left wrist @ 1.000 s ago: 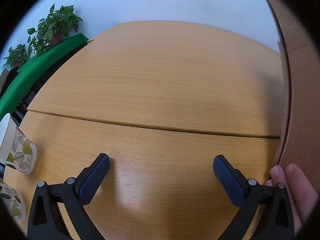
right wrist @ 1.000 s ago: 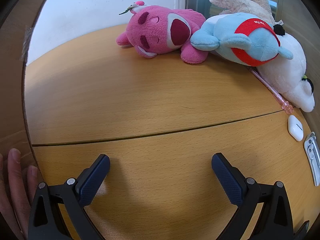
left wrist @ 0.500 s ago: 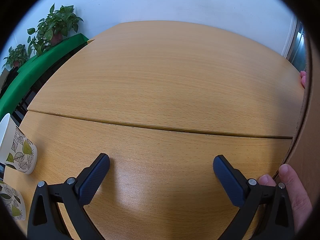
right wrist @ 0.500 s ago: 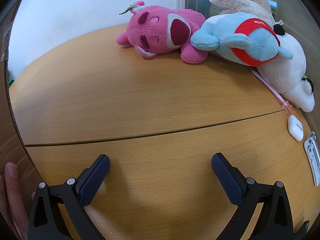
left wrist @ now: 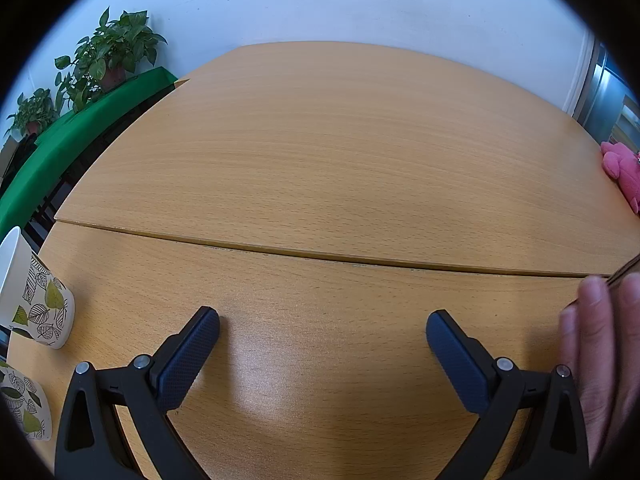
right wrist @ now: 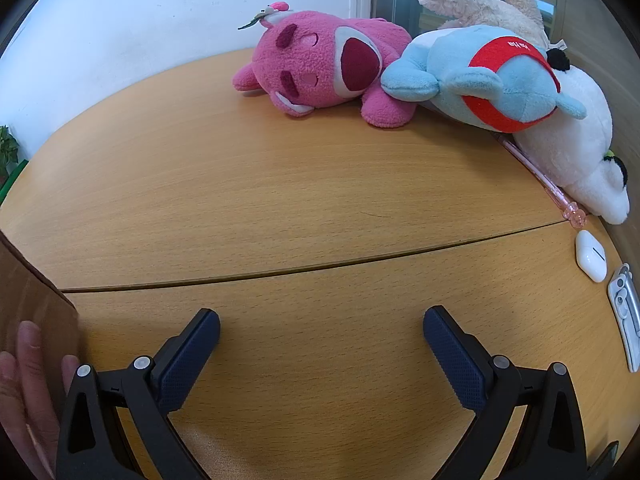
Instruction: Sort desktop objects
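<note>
In the right wrist view a pink plush bear (right wrist: 320, 68), a light-blue plush with a red band (right wrist: 492, 80) and a white plush (right wrist: 572, 148) lie together at the far right of the wooden desk (right wrist: 280, 184). A pink pen (right wrist: 536, 172), a white earbud case (right wrist: 591, 255) and a grey clip-like tool (right wrist: 626, 312) lie near the right edge. My right gripper (right wrist: 320, 328) hangs open over bare wood. My left gripper (left wrist: 322, 330) is open too, with nothing between its fingers. Two leaf-patterned paper cups (left wrist: 30, 300) (left wrist: 22, 404) lie at the left edge in the left wrist view.
A person's hand (right wrist: 28, 392) holds a brown cardboard sheet (right wrist: 32, 304) low between the two grippers; the hand (left wrist: 600, 352) also shows at the right of the left wrist view. Potted plants (left wrist: 112, 56) on a green ledge (left wrist: 80, 128) stand beyond the desk's left edge.
The cardboard sheet held by the hand has dropped down and out of both views, uncovering the desk and the pink plush in the left wrist view. Both grippers have stayed still.
</note>
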A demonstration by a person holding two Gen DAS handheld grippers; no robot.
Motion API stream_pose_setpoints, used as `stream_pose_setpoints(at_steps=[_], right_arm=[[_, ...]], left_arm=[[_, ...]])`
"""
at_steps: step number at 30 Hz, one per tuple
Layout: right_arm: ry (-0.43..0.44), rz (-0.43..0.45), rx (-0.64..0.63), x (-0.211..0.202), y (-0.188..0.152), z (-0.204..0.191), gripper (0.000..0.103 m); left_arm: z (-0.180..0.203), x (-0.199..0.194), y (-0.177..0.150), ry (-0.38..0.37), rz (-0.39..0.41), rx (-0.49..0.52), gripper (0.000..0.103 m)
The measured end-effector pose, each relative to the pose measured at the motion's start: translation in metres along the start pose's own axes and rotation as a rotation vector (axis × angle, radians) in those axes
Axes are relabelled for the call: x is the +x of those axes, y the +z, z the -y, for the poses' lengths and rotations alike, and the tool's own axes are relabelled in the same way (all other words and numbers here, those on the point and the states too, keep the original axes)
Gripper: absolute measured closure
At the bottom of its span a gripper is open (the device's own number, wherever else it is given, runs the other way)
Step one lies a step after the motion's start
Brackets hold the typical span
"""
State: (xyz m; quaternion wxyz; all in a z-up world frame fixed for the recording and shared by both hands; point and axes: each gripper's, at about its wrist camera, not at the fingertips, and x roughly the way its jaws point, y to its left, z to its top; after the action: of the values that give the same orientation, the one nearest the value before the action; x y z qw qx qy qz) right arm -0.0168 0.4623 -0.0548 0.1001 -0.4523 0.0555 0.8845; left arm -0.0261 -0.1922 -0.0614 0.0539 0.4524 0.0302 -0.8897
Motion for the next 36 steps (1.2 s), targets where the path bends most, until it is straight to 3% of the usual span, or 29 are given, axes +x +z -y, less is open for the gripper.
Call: stream_pose_setpoints(at_steps=[36], right_arm=[[-0.002, 0.004, 0.0, -0.0048, -0.0017, -0.0009, 0.0]], left_arm=[[-0.0007, 0.0001, 0.0001, 0.0, 0.001, 0.0, 0.0]])
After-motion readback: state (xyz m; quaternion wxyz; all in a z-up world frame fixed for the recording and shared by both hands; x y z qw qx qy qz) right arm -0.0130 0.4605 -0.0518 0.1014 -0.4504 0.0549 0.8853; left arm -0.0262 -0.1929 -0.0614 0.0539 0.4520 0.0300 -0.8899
